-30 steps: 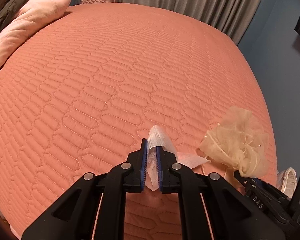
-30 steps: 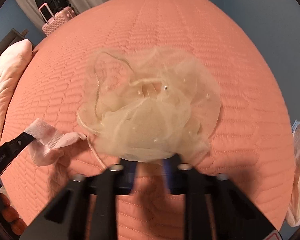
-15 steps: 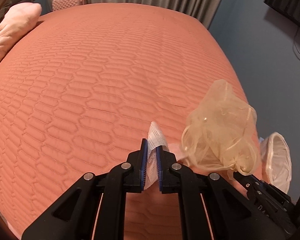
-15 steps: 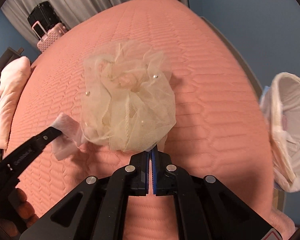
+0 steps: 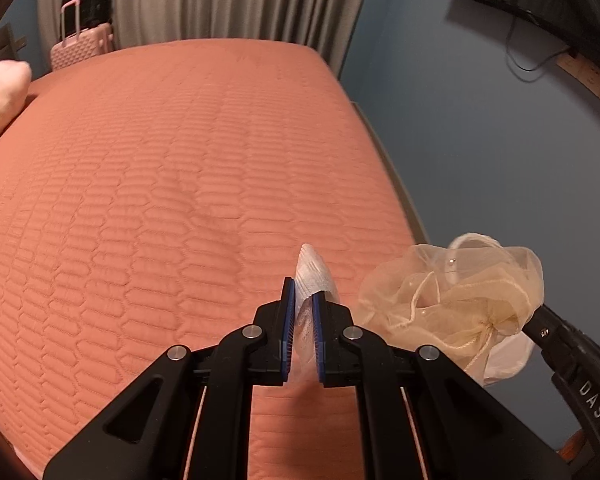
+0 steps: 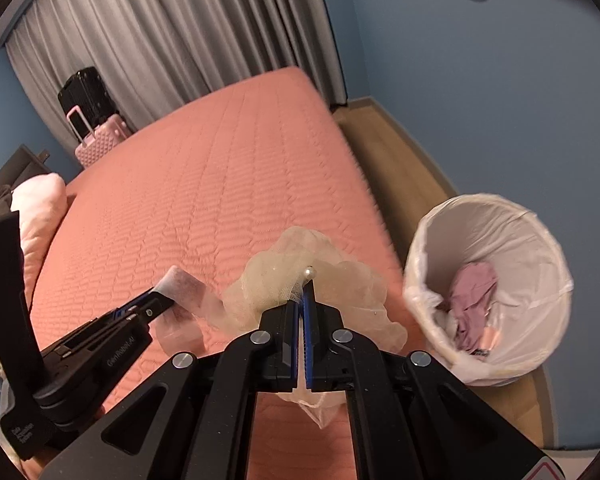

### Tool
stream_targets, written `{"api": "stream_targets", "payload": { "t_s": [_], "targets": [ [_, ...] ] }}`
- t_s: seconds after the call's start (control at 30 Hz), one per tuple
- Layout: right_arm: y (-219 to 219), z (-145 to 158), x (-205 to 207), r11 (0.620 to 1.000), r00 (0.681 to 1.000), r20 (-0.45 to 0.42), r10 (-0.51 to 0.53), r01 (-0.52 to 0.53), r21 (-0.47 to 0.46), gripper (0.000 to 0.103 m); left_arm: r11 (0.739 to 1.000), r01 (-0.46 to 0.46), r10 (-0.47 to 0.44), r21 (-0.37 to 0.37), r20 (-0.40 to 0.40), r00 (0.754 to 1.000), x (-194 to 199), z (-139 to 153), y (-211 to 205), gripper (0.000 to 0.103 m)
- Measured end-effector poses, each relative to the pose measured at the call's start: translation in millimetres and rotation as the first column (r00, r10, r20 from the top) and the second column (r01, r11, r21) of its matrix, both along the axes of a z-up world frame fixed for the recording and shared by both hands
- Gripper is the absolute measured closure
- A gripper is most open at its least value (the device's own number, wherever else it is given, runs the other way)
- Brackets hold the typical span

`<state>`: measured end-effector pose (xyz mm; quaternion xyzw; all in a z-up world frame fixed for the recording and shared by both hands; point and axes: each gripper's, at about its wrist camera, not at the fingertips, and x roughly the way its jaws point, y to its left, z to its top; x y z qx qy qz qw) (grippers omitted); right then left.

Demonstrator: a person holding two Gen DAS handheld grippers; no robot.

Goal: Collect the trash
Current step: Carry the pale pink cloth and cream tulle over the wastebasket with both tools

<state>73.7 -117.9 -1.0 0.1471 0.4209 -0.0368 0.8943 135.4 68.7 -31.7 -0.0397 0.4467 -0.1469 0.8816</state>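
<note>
My left gripper is shut on a crumpled white wrapper, held above the bed's right part; it shows too in the right wrist view as the left gripper with the wrapper. My right gripper is shut on a cream mesh bundle with small pearls, lifted over the bed's right edge. In the left wrist view that mesh bundle hangs to the right, off the bed's side. A round bin lined with a white bag stands on the floor right of the bed, with pink paper inside.
The salmon quilted bed fills the middle. A pink pillow lies at its left end. A pink suitcase and a black one stand by grey curtains. A blue wall and a wooden floor strip run along the right.
Both grippers have risen off the bed and swung right, each still holding its item. The lined bin has come fully into the right wrist view.
</note>
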Motion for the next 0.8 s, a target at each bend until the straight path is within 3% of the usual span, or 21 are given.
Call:
{"api": "stream_targets", "payload": {
  "t_s": [0.47, 0.8],
  "targets": [
    [-93.9, 49.9, -50.6, 0.987, 0.982, 0.110, -0.154, 0.158, -0.026, 0.102, 0.980, 0.195, -0.193, -0.029, 0.068, 0.979, -17.2, 48.3, -98.6, 0.094],
    [-170.4, 57.6, -80.7, 0.953, 0.945, 0.131, -0.298, 0.303, -0.020, 0.102, 0.956, 0.290, -0.288, -0.034, 0.058, 0.956, -17.6, 49.9, -161.0, 0.094]
  ]
}}
